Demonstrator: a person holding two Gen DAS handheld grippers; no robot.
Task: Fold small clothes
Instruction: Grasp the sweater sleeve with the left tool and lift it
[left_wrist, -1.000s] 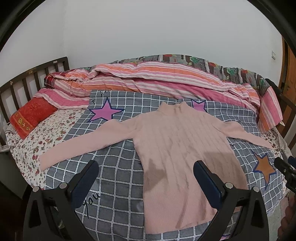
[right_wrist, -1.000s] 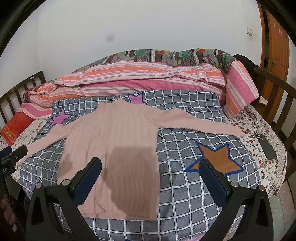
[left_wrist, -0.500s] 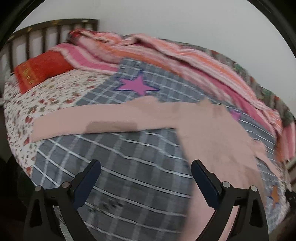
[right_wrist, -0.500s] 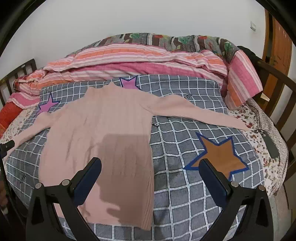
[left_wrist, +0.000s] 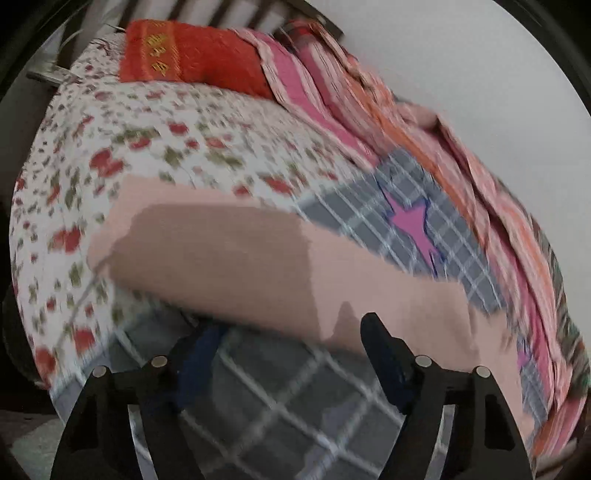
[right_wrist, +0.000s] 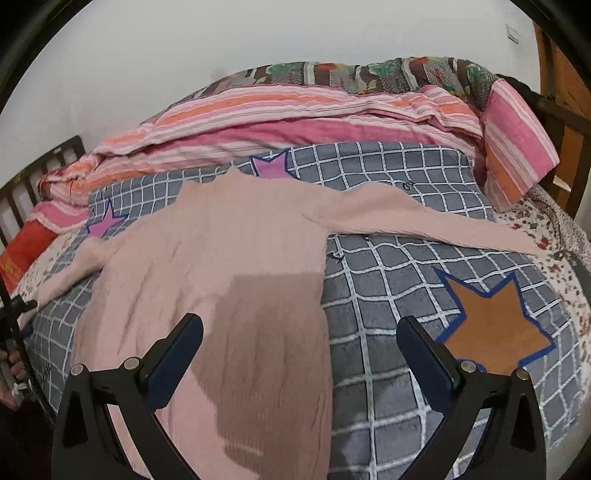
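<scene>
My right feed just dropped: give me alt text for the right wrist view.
The open right claw hovers above the lower body of a pink sweater spread flat, sleeves out, on a grey checked blanket with star patches. A striped quilt is bunched behind.

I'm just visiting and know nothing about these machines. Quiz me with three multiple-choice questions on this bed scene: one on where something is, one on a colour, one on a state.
1. Where does the pink sweater lie?
A. on the grey checked blanket
B. on the floor
C. over the headboard

2. What colour is the star nearest the right gripper?
A. green
B. orange-brown
C. white

3. How is the sweater's right-hand sleeve?
A. folded across the body
B. stretched out flat
C. rolled up

Answers:
1 A, checked fabric shows all round it.
2 B, orange-brown fill with a blue outline.
3 B, it reaches sideways toward the floral sheet.
</scene>
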